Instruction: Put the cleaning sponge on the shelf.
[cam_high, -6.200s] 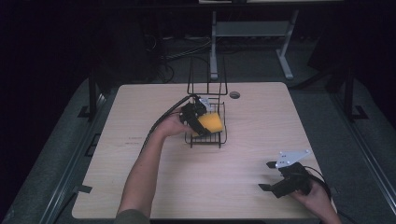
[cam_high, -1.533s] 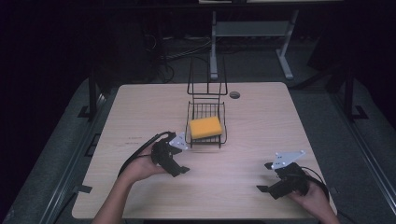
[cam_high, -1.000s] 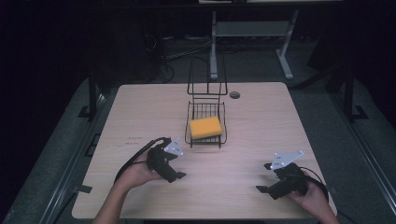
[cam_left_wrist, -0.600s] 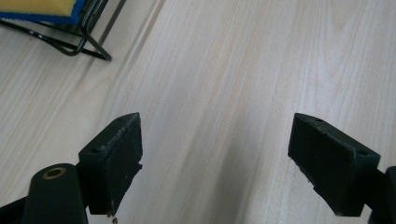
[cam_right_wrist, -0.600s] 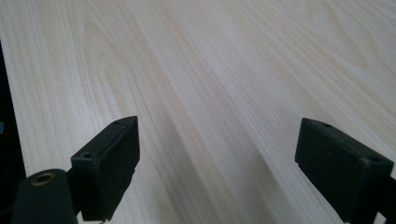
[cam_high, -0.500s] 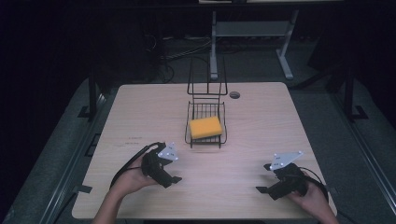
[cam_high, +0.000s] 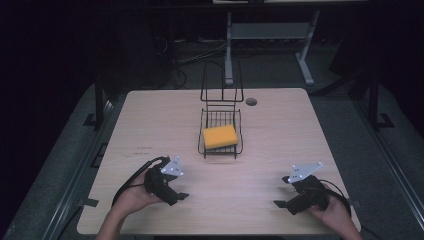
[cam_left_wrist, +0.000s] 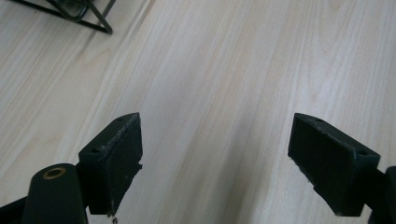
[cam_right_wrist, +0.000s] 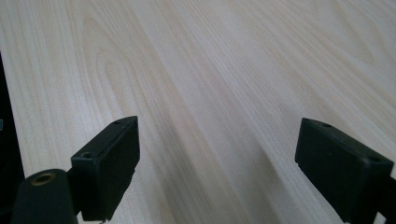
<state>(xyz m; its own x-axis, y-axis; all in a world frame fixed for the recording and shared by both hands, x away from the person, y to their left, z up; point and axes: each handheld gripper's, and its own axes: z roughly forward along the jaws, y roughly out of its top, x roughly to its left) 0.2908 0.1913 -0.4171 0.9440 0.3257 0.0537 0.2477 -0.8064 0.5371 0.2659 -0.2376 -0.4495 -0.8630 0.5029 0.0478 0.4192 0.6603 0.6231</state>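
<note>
Sponge (cam_high: 219, 136) sat flat in the black wire basket (cam_high: 221, 134), well ahead of both sets of fingers and touching neither, and that was the picture at this moment. The left gripper (cam_high: 176, 196) lay low over the near left part of the wooden table (cam_high: 150, 115), held in the person's left hand (cam_high: 134, 199), and its fingers (cam_left_wrist: 112, 161) stood wide apart with nothing but bare wood grain between them; just one corner of the basket's wire foot (cam_left_wrist: 88, 21) showed far beyond the left fingertip in the left gripper view. The right gripper (cam_high: 282, 205) sat over the near right corner, well apart from the basket, and its fingers (cam_right_wrist: 106, 163) were spread just as wide, empty, with plain tabletop between the pads and the table's dark edge off to the side of the left pad. My read was that the placing was done and the step in hand was simply parking both tools. To do that well, I judged, each hand wanted to settle gently with the fingers kept apart and level above the wood, cables (cam_high: 131, 176) trailing back toward the person rather than forward toward the basket, so that nothing would snag the wire frame or nudge the yellow sponge out of its seat.
</note>
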